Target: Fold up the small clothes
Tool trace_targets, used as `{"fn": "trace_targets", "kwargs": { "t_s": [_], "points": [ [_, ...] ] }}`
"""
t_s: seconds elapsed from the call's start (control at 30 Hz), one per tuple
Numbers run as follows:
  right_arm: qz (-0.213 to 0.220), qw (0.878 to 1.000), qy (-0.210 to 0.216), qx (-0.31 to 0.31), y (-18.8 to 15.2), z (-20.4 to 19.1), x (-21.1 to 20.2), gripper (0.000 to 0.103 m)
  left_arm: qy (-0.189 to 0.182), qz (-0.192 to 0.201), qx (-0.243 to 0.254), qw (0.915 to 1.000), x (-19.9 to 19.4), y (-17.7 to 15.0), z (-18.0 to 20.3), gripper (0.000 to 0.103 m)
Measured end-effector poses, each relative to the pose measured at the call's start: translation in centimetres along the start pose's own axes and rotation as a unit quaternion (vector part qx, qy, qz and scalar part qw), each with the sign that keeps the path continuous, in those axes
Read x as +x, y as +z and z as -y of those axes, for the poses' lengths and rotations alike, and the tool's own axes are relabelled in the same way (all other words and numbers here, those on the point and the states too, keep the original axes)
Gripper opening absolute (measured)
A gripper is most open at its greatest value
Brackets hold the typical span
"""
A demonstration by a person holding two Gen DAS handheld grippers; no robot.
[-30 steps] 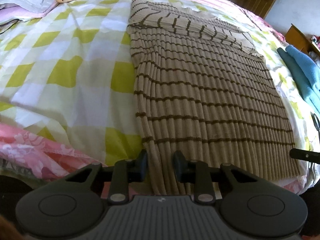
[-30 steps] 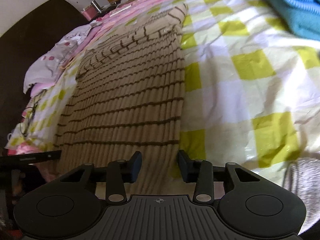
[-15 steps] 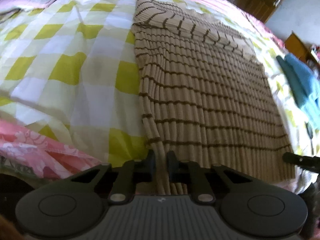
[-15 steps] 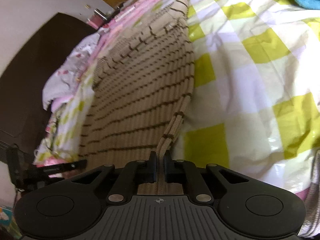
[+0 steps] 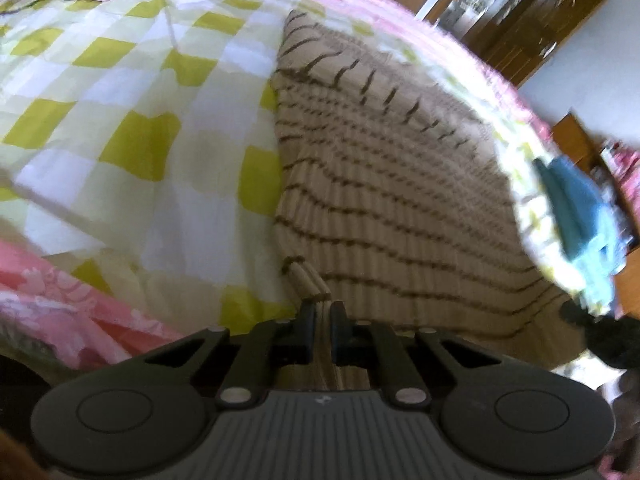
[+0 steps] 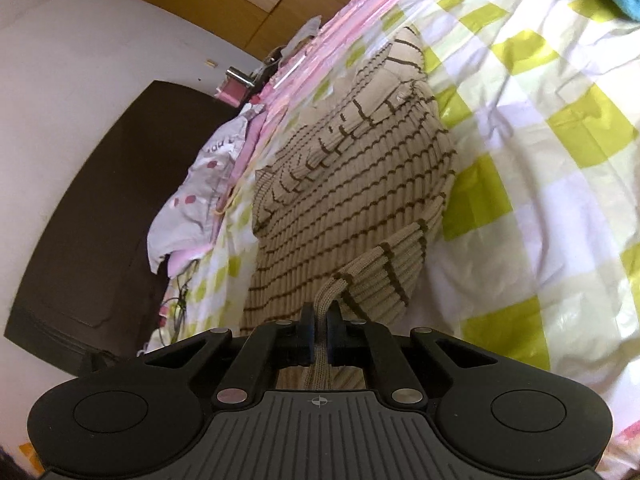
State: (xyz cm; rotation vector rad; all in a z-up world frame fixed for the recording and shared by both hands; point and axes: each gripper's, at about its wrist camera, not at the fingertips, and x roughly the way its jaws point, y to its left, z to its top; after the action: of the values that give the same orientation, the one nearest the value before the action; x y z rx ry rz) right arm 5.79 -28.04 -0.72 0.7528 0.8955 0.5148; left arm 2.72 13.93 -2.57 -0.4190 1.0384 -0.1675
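Observation:
A tan ribbed sweater with thin brown stripes (image 5: pixel 392 200) lies on a yellow-and-white checked bedsheet (image 5: pixel 120 128). My left gripper (image 5: pixel 322 312) is shut on the sweater's near left hem corner. My right gripper (image 6: pixel 319 322) is shut on the near right hem corner, and the sweater (image 6: pixel 352 200) rises off the sheet (image 6: pixel 540 184) there and curls over. The far end with the folded sleeves still rests on the bed.
A folded blue garment (image 5: pixel 576 208) lies on the bed to the right of the sweater. A pink floral quilt (image 5: pixel 60 312) hangs at the near left edge. A white pillow (image 6: pixel 196 200) and a dark headboard (image 6: pixel 100 220) are at the left in the right wrist view.
Both grippers went from open around the hem to shut on it. They have since lifted the near hem and carried it toward the far end; the views tilt up.

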Motion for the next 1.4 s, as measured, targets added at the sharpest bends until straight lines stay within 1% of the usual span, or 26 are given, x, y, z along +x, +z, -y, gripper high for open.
{"fn": "trace_targets", "kwargs": {
  "t_s": [0.07, 0.17, 0.23, 0.3, 0.33, 0.43, 0.5, 0.6, 0.67, 0.7, 0.77, 0.8, 0.83, 0.87, 0.93, 1.0, 1.13, 1.23, 1.3, 1.4],
  "points": [
    [-0.005, 1.0, -0.002, 0.0, 0.0, 0.0, 0.3, 0.006, 0.014, -0.013, 0.006, 0.9998, 0.3, -0.3, 0.0, 0.014],
    [-0.015, 1.0, -0.017, 0.001, -0.2, 0.3, 0.9, 0.006, 0.024, -0.022, 0.01, 0.9994, 0.3, -0.6, 0.1, 0.016],
    [-0.024, 0.999, -0.031, -0.001, -0.5, 0.6, 1.0, 0.006, 0.034, -0.029, 0.02, 0.9988, 0.4, -0.6, 0.3, 0.018],
    [-0.034, 0.998, -0.045, -0.01, -0.8, 0.7, 1.0, 0.007, 0.041, -0.032, 0.031, 0.9981, 0.6, -0.7, 0.6, 0.022],
    [-0.039, 0.998, -0.05, -0.012, -0.9, 0.8, 1.0, 0.011, 0.044, -0.035, 0.036, 0.9978, 0.6, -0.8, 0.8, 0.023],
    [-0.05, 0.996, -0.07, -0.013, -1.2, 1.3, 0.9, 0.011, 0.05, -0.04, 0.051, 0.9966, 0.9, -0.8, 1.2, 0.025],
    [-0.055, 0.996, -0.073, -0.007, -1.3, 1.8, 0.7, 0.012, 0.054, -0.041, 0.059, 0.996, 0.9, -0.9, 1.4, 0.028],
    [-0.061, 0.995, -0.075, -0.001, -1.4, 2.3, 0.6, 0.017, 0.051, -0.045, 0.068, 0.9953, 1.1, -0.9, 1.7, 0.034],
    [-0.066, 0.995, -0.073, 0.002, -1.4, 2.5, 0.6, 0.021, 0.048, -0.049, 0.073, 0.995, 1.2, -0.8, 1.9, 0.036],
    [-0.07, 0.995, -0.073, 0.001, -1.4, 2.6, 0.7, 0.021, 0.048, -0.05, 0.075, 0.9948, 1.2, -0.8, 1.9, 0.036],
    [-0.074, 0.993, -0.091, -0.006, -1.4, 2.5, 1.1, 0.021, 0.046, -0.052, 0.074, 0.9948, 1.2, -0.7, 1.9, 0.034],
    [-0.082, 0.991, -0.103, -0.01, -1.5, 2.5, 1.4, 0.021, 0.044, -0.052, 0.072, 0.9951, 1.1, -0.6, 1.8, 0.028],
    [-0.088, 0.991, -0.104, -0.01, -1.5, 2.5, 1.6, 0.019, 0.043, -0.053, 0.068, 0.9953, 1.0, -0.5, 1.6, 0.022],
    [-0.09, 0.991, -0.099, -0.009, -1.7, 2.5, 1.7, 0.017, 0.038, -0.054, 0.062, 0.9959, 0.9, -0.4, 1.3, 0.016],
    [-0.093, 0.992, -0.088, -0.006, -1.8, 2.3, 1.8, 0.011, 0.018, -0.056, 0.036, 0.9976, 0.7, 0.0, 0.4, 0.014],
    [-0.087, 0.994, -0.072, 0.002, -1.7, 2.1, 1.8, 0.009, -0.001, -0.048, 0.014, 0.9988, 0.5, 0.4, -0.2, 0.013],
    [-0.049, 0.998, -0.012, 0.031, -0.8, 1.6, 1.6, 0.008, -0.064, -0.015, -0.022, 0.9976, 0.1, 1.7, -0.8, 0.012],
    [-0.016, 0.999, 0.027, 0.043, 0.4, 0.9, 1.8, 0.008, -0.12, 0.014, -0.048, 0.9916, 0.1, 3.3, -1.0, 0.012],
    [0.004, 0.998, 0.049, 0.048, 1.4, 0.4, 2.1, 0.008, -0.157, 0.036, -0.067, 0.9846, 0.3, 4.5, -1.2, 0.012],
    [0.029, 0.996, 0.069, 0.05, 2.8, -0.2, 2.8, 0.008, -0.199, 0.07, -0.087, 0.9736, 0.6, 6.1, -1.3, 0.012]
  ]
}}
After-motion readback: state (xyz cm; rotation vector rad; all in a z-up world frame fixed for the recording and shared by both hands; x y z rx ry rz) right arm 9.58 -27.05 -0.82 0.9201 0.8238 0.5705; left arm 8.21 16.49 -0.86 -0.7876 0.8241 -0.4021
